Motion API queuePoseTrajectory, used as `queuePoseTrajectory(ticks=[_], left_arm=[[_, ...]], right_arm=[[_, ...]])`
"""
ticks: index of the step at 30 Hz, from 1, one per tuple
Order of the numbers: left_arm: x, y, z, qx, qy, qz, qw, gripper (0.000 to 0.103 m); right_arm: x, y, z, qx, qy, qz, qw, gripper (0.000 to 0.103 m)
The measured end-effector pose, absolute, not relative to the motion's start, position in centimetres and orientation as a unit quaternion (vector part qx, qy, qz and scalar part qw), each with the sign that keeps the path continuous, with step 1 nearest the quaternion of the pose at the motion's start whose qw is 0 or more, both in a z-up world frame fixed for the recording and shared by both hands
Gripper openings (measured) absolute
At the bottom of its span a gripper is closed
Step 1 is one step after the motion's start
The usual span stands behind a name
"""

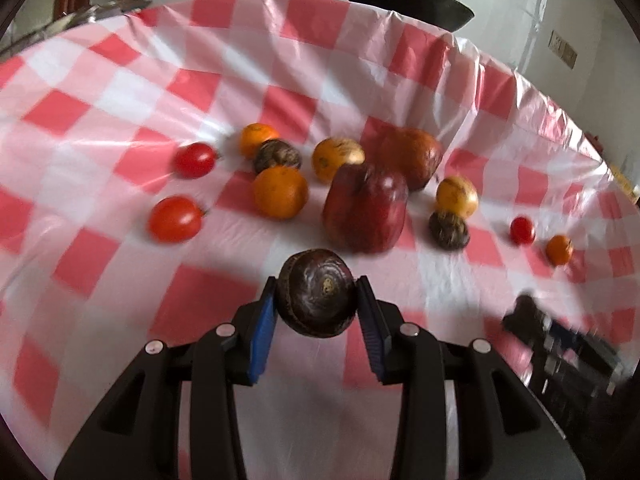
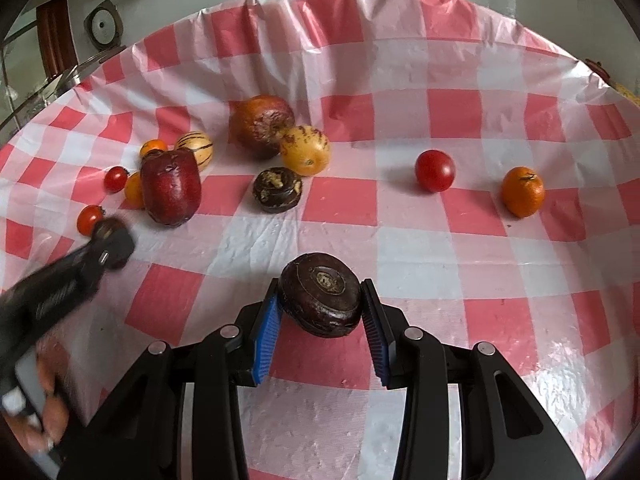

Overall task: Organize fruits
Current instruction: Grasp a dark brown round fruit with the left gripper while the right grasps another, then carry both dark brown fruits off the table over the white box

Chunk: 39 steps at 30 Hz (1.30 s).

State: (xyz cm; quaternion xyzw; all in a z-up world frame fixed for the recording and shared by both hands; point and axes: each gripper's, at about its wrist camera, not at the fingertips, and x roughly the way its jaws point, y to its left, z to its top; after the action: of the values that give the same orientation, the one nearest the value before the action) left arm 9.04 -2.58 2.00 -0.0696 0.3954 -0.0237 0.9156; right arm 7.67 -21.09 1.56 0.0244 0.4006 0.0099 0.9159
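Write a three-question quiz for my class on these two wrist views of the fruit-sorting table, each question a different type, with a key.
1. True or false: both grippers are empty.
2. Multiple choice: the big dark red fruit on the checked cloth lies A) between the right gripper's pads, B) loose on the cloth among other fruit, C) in a bowl.
3. Short answer: what lies nearest the lone orange fruit at the right of the right wrist view?

Key
1. False. The left gripper is shut on a dark brown round fruit, and the right gripper is shut on another dark brown fruit.
2. B.
3. A red tomato.
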Motion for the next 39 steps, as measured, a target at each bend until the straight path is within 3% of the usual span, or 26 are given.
queuePoseTrajectory(ticks=[6, 16, 39], left_arm=[[0.2, -2.0, 4.4, -0.009, 0.357, 0.000, 0.934, 0.039], [-11.7, 4.7, 4.6, -0.012, 0.356, 0.040, 0.933, 0.039], [-28.2, 18.4, 1.9, -0.085, 0.361, 0.140, 0.918, 0.039]], right_arm=[[1.9, -18.7, 3.6, 0.008, 0.391, 0.043, 0.919, 0.039], [-8.3, -10.7, 4.5, -0.077, 0.367, 0.092, 0.922, 0.039], [-19.7, 3.6, 5.6, -0.228, 0.325, 0.214, 0.893, 0.039]])
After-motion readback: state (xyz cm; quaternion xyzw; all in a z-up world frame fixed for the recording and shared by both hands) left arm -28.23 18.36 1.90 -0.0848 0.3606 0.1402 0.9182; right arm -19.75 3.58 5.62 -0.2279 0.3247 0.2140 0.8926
